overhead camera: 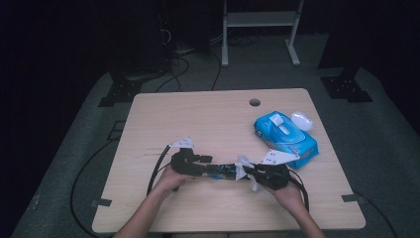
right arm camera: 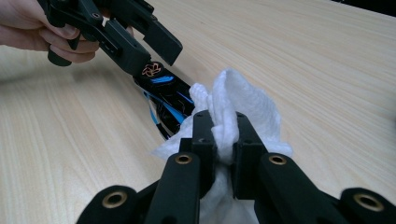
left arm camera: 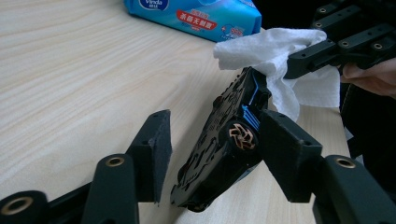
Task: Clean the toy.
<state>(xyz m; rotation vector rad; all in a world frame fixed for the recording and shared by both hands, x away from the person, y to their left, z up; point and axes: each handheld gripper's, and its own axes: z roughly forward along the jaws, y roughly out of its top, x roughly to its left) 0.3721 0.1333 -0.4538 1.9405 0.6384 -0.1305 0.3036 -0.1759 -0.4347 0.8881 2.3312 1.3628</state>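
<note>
While both hands work near the table's (overhead camera: 148, 208) front edge, view by view:
High view: the left gripper (overhead camera: 208, 163) and right gripper (overhead camera: 247, 171) meet over a black device (overhead camera: 223, 171).
Left gripper view: jaws spread, device (left arm camera: 224, 140) resting against one pad; it could slip. Blue pack (left arm camera: 196, 14) reads "Vinda".
Right gripper view: jaws clenched on a white wipe (right arm camera: 233, 112) touching the device (right arm camera: 166, 91).

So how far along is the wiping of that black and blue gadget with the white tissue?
Done: a white wet wipe is out of the blue wipes pack, whose lid stands open. In hand: the left gripper has the black and blue gadget between its wide-apart jaws, one pad against it, while the right gripper, shut on the wipe, presses it to the gadget's far end. Left: probably the rest of its surface.
</note>
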